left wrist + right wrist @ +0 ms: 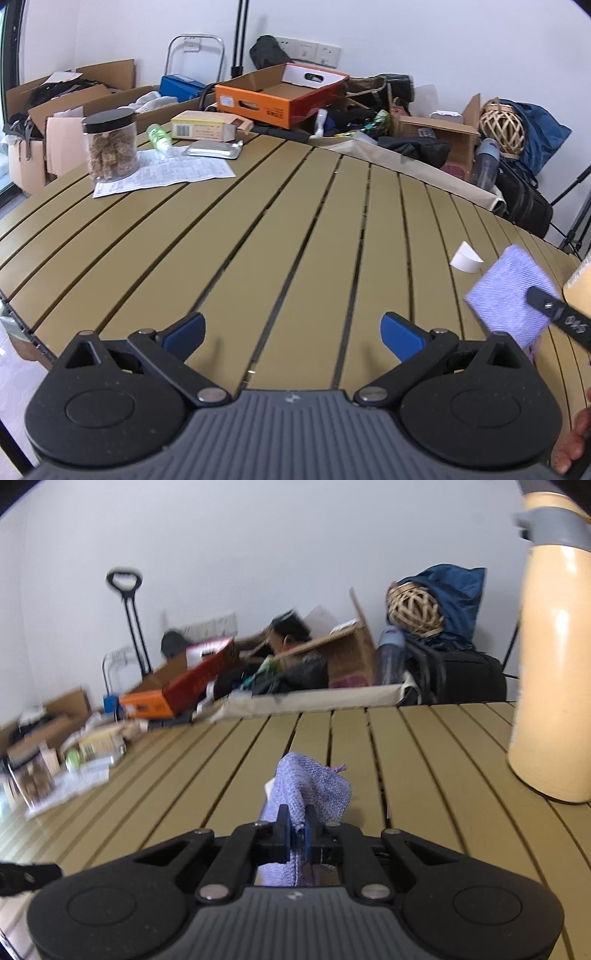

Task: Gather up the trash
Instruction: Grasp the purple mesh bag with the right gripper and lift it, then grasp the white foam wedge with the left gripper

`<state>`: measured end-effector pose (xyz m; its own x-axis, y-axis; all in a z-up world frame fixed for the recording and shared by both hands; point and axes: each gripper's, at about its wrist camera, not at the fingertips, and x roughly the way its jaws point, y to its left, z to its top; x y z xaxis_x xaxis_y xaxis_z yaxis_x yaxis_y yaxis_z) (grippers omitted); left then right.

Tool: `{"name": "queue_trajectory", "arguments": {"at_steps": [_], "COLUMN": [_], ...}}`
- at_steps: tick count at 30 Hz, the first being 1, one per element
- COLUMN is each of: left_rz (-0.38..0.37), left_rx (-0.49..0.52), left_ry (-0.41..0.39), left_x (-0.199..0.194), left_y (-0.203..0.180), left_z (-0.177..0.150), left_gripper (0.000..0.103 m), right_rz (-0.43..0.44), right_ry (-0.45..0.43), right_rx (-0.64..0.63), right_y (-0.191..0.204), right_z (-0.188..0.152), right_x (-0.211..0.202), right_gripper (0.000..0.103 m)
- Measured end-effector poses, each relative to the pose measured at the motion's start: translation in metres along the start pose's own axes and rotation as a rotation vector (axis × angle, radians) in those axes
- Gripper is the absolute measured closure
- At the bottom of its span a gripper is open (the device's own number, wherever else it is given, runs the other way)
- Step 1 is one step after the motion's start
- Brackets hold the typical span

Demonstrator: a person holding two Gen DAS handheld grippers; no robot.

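The right gripper (pixel 297 825) pinches a lilac cloth (pixel 314 790) between its blue pads — the jaws are pressed together on it, and the soft, loosely woven fabric bunches up in a peak ahead of the fingertips while a flat tail runs back under the black linkage. A frayed thread sticks out at the cloth's top edge. Below it lies the slatted table (pixel 207 775), olive-tan boards with dark gaps between them.

The left gripper (pixel 293 334) has its jaws spread wide, blue pads well apart over bare slats, nothing between them. Its black arms and ribbed grey body fill the lower part of the left wrist view, tilted down toward the boards.

From the left wrist view the cloth (pixel 511 291) appears as a flat, roughly square ribbed patch held clear of the table by a black finger (pixel 554 312) of the right gripper. That view alone shows a small curled white paper scrap (pixel 466 257) on the slats just beyond the cloth, a clear round jar (pixel 110 144) with a black lid and brown lumps inside, a printed paper sheet (pixel 166 173) under it, and a silver foil pack (pixel 216 149).

The right wrist view alone shows all of a tall cream bottle (pixel 554 657) with a grey collar, smooth and glossy, standing on the table to the right of the cloth. Cardboard boxes (pixel 325 653) and a woven rattan ball (pixel 415 609) sit beyond the far edge
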<state>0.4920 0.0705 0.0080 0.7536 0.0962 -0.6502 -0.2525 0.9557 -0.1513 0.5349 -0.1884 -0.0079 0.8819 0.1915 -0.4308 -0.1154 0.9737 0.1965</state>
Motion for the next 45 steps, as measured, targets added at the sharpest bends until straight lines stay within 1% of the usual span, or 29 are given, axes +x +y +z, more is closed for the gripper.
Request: {"name": "queue_trajectory", "arguments": {"at_steps": [3,5,7,12,16,21,24,27,28,32,34,37,39,40,42,43,44,45], "left_rz": [-0.016,-0.036,-0.063,-0.105,-0.122,-0.101,-0.090,-0.074,-0.065,-0.071,-0.049,-0.024,-0.018,-0.017,-0.025,-0.026,-0.029,-0.037], "left_rx": [0.025,0.039,0.057,0.147,0.196,0.242,0.241,0.257,0.257,0.208,0.206,0.223,0.229,0.228,0.224,0.224,0.225,0.227], "left_ry": [-0.001,0.000,0.005,-0.011,-0.035,-0.048,-0.010,0.013,0.015,0.044,0.040,0.027,0.033,0.041,0.059,0.066,0.072,0.078], "left_x": [0.000,0.000,0.001,0.004,0.011,0.036,0.062,0.083,0.091,0.116,0.125,0.136,0.143,0.146,0.153,0.156,0.158,0.159], "left_y": [-0.012,-0.022,-0.034,-0.077,-0.113,-0.153,-0.172,-0.185,-0.188,-0.196,-0.201,-0.212,-0.217,-0.219,-0.222,-0.223,-0.224,-0.224], "left_z": [-0.004,-0.007,-0.010,-0.008,0.006,0.031,0.042,0.047,0.048,0.052,0.053,0.053,0.053,0.053,0.053,0.052,0.052,0.051], "left_gripper": [0.000,0.000,0.000,0.000,0.000,0.000,0.000,0.000,0.000,0.001,0.003,0.009,0.019,0.021,0.030,0.033,0.041,0.051], "right_rz": [-0.004,0.009,-0.001,-0.046,-0.068,-0.104,-0.125,-0.154,-0.161,-0.170,-0.175,-0.178,-0.178,-0.178,-0.176,-0.176,-0.177,-0.177], "right_ry": [-0.056,-0.096,-0.126,-0.173,-0.202,-0.230,-0.235,-0.242,-0.243,-0.232,-0.228,-0.228,-0.225,-0.221,-0.216,-0.214,-0.214,-0.214], "right_rx": [0.050,0.089,0.123,0.191,0.244,0.275,0.284,0.252,0.244,0.241,0.246,0.256,0.259,0.260,0.260,0.259,0.260,0.262], "right_y": [-0.020,-0.035,-0.052,-0.094,-0.121,-0.144,-0.151,-0.151,-0.151,-0.157,-0.161,-0.166,-0.170,-0.170,-0.171,-0.171,-0.171,-0.171], "right_z": [0.003,0.003,0.003,0.001,0.001,0.000,-0.001,-0.001,-0.001,0.000,0.000,0.000,0.000,-0.001,-0.003,-0.003,-0.003,-0.003], "right_x": [-0.021,-0.033,-0.043,-0.062,-0.073,-0.078,-0.075,-0.072,-0.070,-0.060,-0.058,-0.057,-0.056,-0.056,-0.054,-0.053,-0.053,-0.053], "right_gripper": [0.097,0.097,0.097,0.097,0.097,0.097,0.097,0.097,0.097,0.097,0.097,0.097,0.097,0.097,0.097,0.097,0.097,0.097]}}
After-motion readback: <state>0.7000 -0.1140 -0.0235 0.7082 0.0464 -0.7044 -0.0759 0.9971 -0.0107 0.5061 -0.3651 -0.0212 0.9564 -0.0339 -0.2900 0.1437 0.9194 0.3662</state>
